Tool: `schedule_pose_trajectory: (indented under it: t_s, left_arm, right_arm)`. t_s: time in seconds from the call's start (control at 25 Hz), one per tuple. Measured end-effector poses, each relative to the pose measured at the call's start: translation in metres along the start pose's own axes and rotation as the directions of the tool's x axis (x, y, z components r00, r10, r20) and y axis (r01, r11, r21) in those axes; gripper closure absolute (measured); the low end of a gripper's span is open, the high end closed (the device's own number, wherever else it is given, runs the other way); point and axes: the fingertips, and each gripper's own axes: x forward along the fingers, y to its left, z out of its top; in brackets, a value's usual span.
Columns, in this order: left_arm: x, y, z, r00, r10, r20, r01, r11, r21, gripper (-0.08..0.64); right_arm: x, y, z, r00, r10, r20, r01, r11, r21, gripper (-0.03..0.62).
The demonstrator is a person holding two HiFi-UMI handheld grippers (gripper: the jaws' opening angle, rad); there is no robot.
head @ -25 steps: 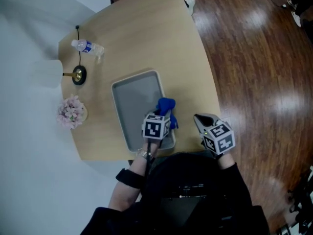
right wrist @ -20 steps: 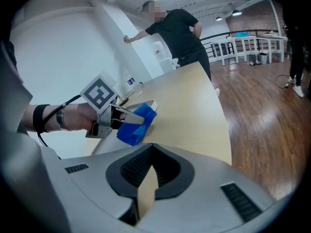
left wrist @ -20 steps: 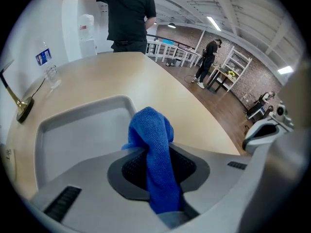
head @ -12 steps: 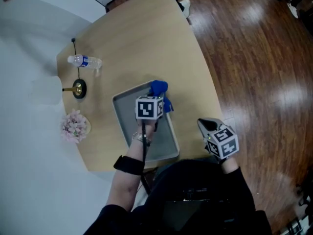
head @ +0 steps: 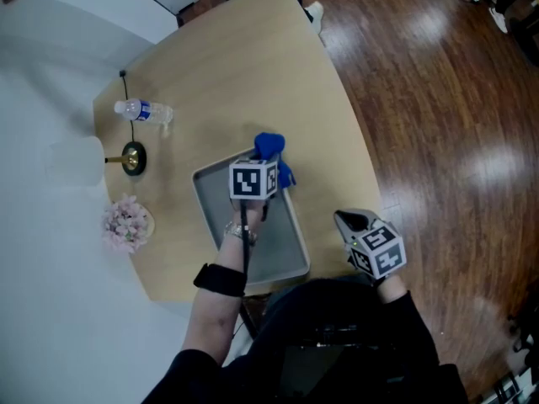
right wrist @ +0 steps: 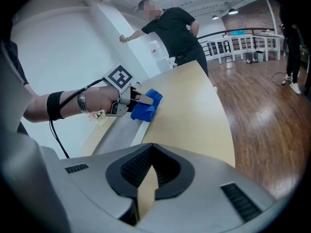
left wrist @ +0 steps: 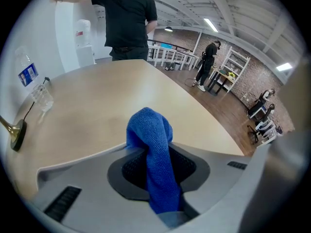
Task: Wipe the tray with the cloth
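A grey tray [head: 271, 244] lies on the light wooden table [head: 244, 74] near its front edge. My left gripper [head: 264, 167] is over the tray's far end, shut on a blue cloth [head: 269, 146] that bunches out past the jaws and hangs over the far rim. The left gripper view shows the cloth [left wrist: 148, 130] pinched between the pads, with bare table beyond. My right gripper [head: 347, 220] hangs off the table's right side, shut and holding nothing. In its own view the right gripper [right wrist: 153, 147] looks toward the cloth [right wrist: 146, 107], the tray [right wrist: 119, 132] and the left gripper [right wrist: 132, 99].
A water bottle [head: 143, 110], a lamp with a brass base [head: 130, 158] and pink flowers [head: 126, 223] sit along the table's left edge. A person in black [left wrist: 129, 18] stands at the table's far side. Wooden floor [head: 438, 141] lies to the right.
My left gripper has carried the blue cloth along the tray from its near end to its far end. The right gripper has stayed where it was.
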Motion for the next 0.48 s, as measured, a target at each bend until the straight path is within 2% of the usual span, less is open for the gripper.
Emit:
schedule_pose_trajectory:
  t_s: [0.16, 0.28, 0.36, 0.48]
  left_arm:
    - [-0.02, 0.0, 0.005, 0.999, -0.028, 0.047, 0.026, 0.999, 0.038, 0.457]
    - [-0.031, 0.019, 0.019, 0.999, 0.003, 0.049, -0.012, 0.985, 0.173, 0.457]
    - [-0.028, 0.025, 0.025, 1.0, -0.012, 0.006, 0.01, 0.952, 0.305, 0.457]
    - [-0.015, 0.019, 0.022, 0.992, -0.087, -0.089, 0.119, 0.875, 0.47, 0.456]
  right_arm:
    - [0.005, 0.008, 0.001, 1.0, 0.005, 0.001, -0.005, 1.0, -0.003, 0.586]
    - [0.008, 0.011, 0.0, 1.0, 0.011, -0.004, -0.011, 1.0, -0.005, 0.586]
    - [0.01, 0.012, -0.001, 1.0, 0.01, -0.006, -0.01, 1.0, -0.004, 0.586]
    - [0.012, 0.015, -0.001, 1.0, 0.007, -0.001, -0.007, 1.0, -0.002, 0.586]
